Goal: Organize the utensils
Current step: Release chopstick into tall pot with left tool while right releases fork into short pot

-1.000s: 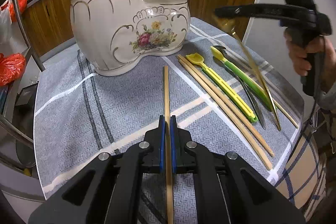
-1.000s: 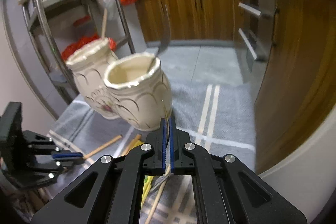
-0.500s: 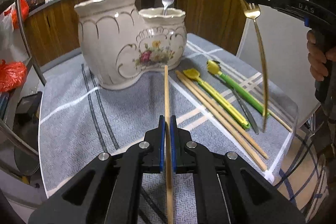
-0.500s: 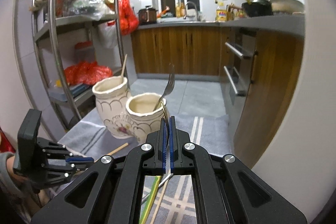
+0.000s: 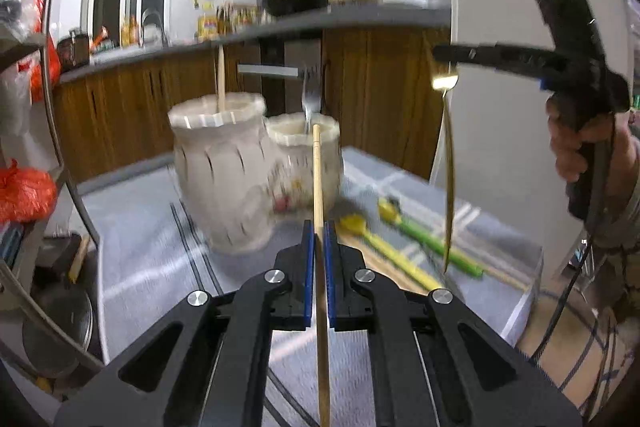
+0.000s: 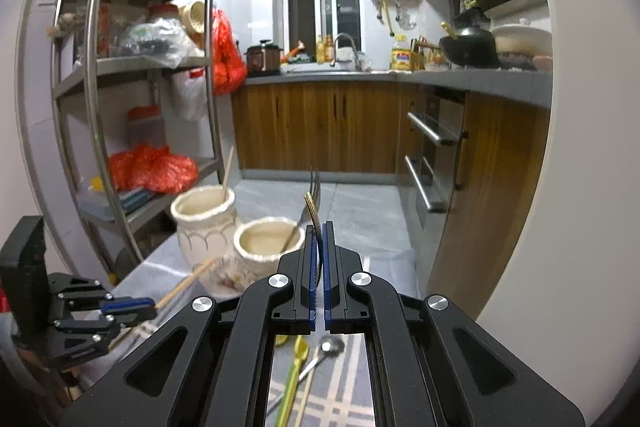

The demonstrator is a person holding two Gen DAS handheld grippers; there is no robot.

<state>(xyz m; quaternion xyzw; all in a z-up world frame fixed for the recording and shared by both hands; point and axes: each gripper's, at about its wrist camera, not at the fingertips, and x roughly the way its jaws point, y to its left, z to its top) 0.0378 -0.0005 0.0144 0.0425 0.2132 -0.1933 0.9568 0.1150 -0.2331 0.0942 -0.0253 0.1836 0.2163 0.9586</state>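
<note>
My left gripper [image 5: 319, 227] is shut on a wooden chopstick [image 5: 318, 179], held in the air and pointing at the cream double-pot ceramic holder [image 5: 224, 179]. The taller pot holds one chopstick [image 5: 220, 75], the shorter pot [image 6: 266, 241] a silver fork [image 5: 310, 103]. My right gripper [image 6: 319, 231] is shut on a gold fork [image 6: 312, 211], which hangs handle-down above the table's right side in the left wrist view [image 5: 449, 163]. The left gripper shows at the right wrist view's lower left [image 6: 132, 309].
On the grey striped cloth [image 5: 160, 251] lie a yellow spoon [image 5: 376, 243], a green utensil [image 5: 432, 243], more chopsticks and a silver spoon [image 6: 326, 349]. A metal shelf rack [image 6: 92, 107] stands left. Wooden cabinets [image 6: 320, 123] lie behind.
Both grippers have risen from the table. The left lifted its chopstick off the cloth and toward the holder. The right raised the gold fork higher, so it now hangs vertically.
</note>
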